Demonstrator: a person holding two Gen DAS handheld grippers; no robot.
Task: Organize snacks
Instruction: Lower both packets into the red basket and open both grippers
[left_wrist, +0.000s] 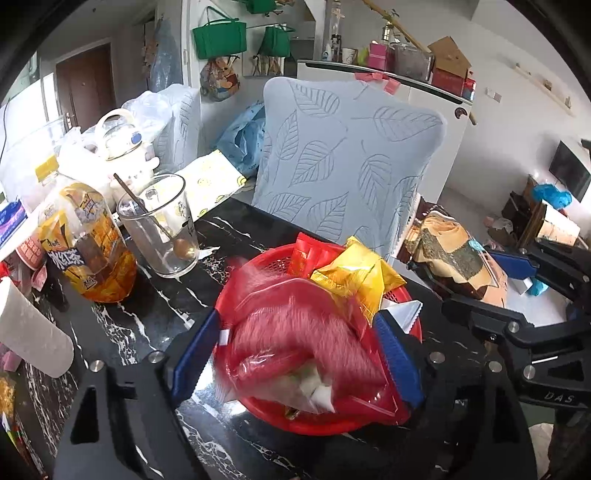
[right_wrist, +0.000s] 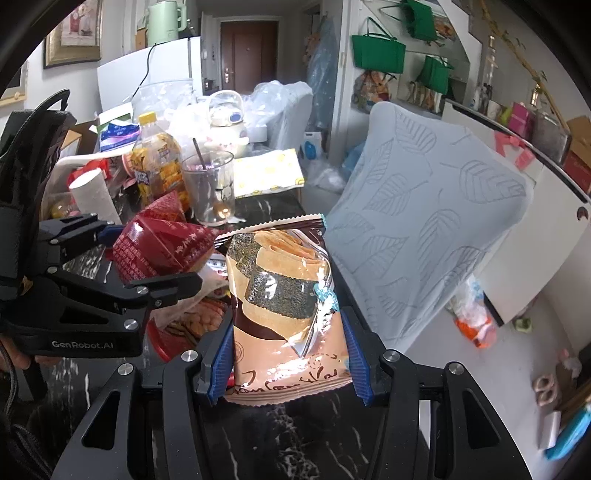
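Observation:
A red plastic basket (left_wrist: 413, 325) sits on the black marble table (left_wrist: 166, 306) and holds a yellow snack bag (left_wrist: 354, 280) and a red packet (left_wrist: 314, 254). My left gripper (left_wrist: 295, 354) is over the basket with its jaws spread wide; a blurred red snack bag (left_wrist: 295, 332) lies between the fingers, over the basket. In the right wrist view the left gripper (right_wrist: 147, 258) shows beside the red bag (right_wrist: 159, 247). My right gripper (right_wrist: 288, 365) is shut on a brown seaweed-roll snack bag (right_wrist: 284, 295), held upright to the right of the basket; this bag also shows in the left wrist view (left_wrist: 454, 254).
A glass with a spoon (left_wrist: 162, 229), an iced-tea bottle (left_wrist: 85, 243), a paper roll (left_wrist: 33, 332) and a white kettle (left_wrist: 122, 140) crowd the table's left. A chair with a grey leaf cover (left_wrist: 347, 162) stands behind the basket. The floor lies to the right.

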